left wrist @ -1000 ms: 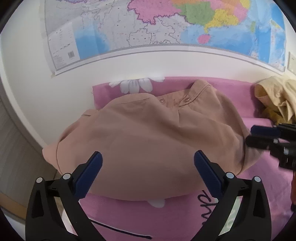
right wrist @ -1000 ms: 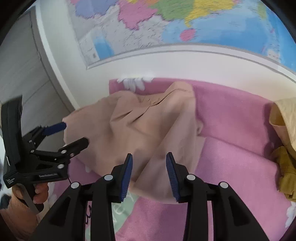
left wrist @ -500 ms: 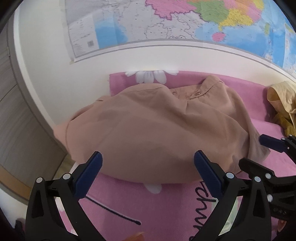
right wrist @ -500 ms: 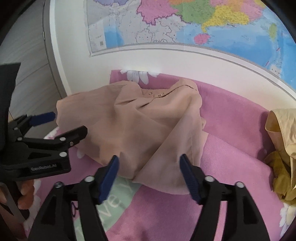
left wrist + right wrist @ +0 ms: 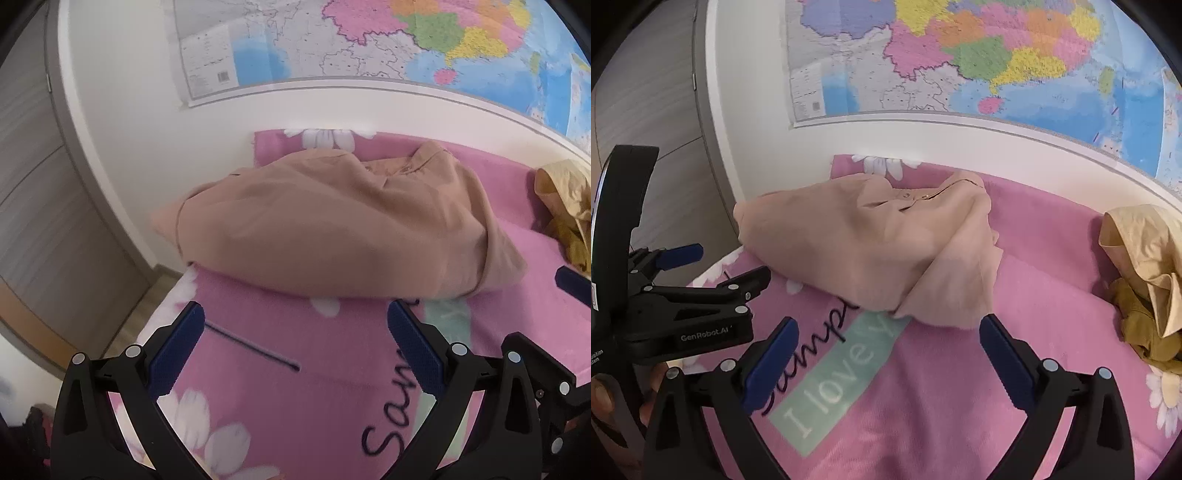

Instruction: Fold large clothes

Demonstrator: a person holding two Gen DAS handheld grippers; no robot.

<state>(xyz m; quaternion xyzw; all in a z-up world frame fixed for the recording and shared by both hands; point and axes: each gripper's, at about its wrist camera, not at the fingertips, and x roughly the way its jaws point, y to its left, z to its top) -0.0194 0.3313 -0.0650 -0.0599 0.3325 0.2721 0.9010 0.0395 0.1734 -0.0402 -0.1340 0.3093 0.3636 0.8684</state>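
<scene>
Bare pink blanket (image 5: 960,387) lies clear before the heaped tan shirt (image 5: 871,243)

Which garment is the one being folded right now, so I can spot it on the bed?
Start at the wall map; below it lies the pink flowered blanket. The garment is the peach-tan buttoned shirt lying folded at the blanket's left end. The other clothes, a crumpled yellow and mustard pile, sit apart at the right edge.
</scene>
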